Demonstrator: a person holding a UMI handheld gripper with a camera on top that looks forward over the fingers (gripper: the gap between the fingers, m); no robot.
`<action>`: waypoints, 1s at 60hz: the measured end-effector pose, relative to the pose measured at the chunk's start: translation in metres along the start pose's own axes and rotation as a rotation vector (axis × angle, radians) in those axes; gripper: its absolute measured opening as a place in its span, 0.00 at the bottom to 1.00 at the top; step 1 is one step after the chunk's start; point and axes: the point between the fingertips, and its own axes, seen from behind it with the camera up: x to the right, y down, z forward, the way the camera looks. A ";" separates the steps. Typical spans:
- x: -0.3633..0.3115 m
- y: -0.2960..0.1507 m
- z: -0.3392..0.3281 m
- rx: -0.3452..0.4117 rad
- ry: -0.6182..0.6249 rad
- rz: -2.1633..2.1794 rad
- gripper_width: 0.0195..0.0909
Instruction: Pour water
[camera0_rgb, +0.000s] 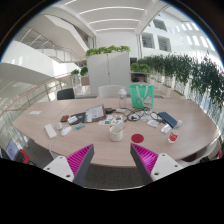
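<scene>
- Magenta pads (78, 158) flank the view, and the gripper (113, 165) is spread wide with nothing between its fingers, well back from the table (60, 140).
- Beyond the fingers, near the middle of the pale oval tabletop, stands a small white cup (116, 130); I can't make out a bottle or jug for the water.
- Off ahead to the right sits a red round dish (166, 129), and further back a teal bag (142, 96).
- Judgement: the approach comes first, so close in low and straight, centre the vessel between the fingers, then squeeze evenly before any tilt.
- Smooth, hard tabletop; clutter around looks papery and flat.
</scene>
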 end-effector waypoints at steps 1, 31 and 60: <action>0.001 0.001 0.002 0.010 0.000 0.011 0.89; 0.261 0.023 0.127 0.175 0.195 0.038 0.88; 0.441 0.037 0.295 0.255 0.300 0.052 0.83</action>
